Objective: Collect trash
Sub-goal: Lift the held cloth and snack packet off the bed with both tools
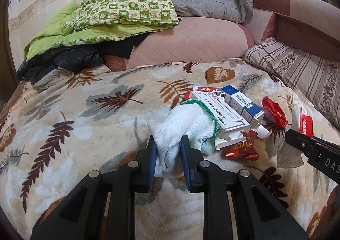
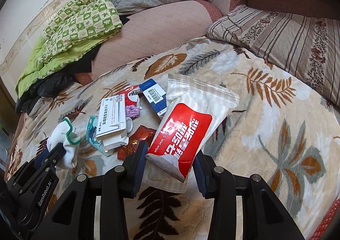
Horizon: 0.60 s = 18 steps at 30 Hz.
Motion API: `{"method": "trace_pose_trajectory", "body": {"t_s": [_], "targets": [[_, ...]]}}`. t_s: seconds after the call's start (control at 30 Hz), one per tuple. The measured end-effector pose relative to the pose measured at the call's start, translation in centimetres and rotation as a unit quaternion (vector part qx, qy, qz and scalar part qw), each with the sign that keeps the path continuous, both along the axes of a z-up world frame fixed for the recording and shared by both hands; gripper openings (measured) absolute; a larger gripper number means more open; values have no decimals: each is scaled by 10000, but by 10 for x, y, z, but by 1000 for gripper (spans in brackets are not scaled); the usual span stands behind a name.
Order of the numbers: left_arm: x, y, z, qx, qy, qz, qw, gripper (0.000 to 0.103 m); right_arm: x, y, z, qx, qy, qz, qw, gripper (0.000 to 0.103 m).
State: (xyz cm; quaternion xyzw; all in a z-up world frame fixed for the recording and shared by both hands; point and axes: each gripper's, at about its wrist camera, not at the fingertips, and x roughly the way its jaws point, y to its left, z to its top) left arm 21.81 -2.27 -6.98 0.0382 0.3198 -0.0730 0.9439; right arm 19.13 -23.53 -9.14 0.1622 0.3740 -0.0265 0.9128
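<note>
Left wrist: left gripper [image 1: 167,152] clenched on glove [image 1: 182,125]
Right gripper [image 2: 170,163] grasps wipes pack [image 2: 187,125], both lifted off blanket [image 2: 265,112], likely for binning

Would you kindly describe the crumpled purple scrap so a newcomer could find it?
Start at the leaf-patterned blanket and find the trash pile. The purple scrap lies between the white medicine box and the blue-and-white box. It alone is lilac and wadded.
</note>
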Motion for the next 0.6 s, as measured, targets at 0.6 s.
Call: {"method": "trace_pose_trajectory", "body": {"t_s": [0.6], "targets": [[-1, -1, 0, -11, -12, 3, 10000, 21, -1, -3, 2, -18, -77, -25, 10000, 44]]}}
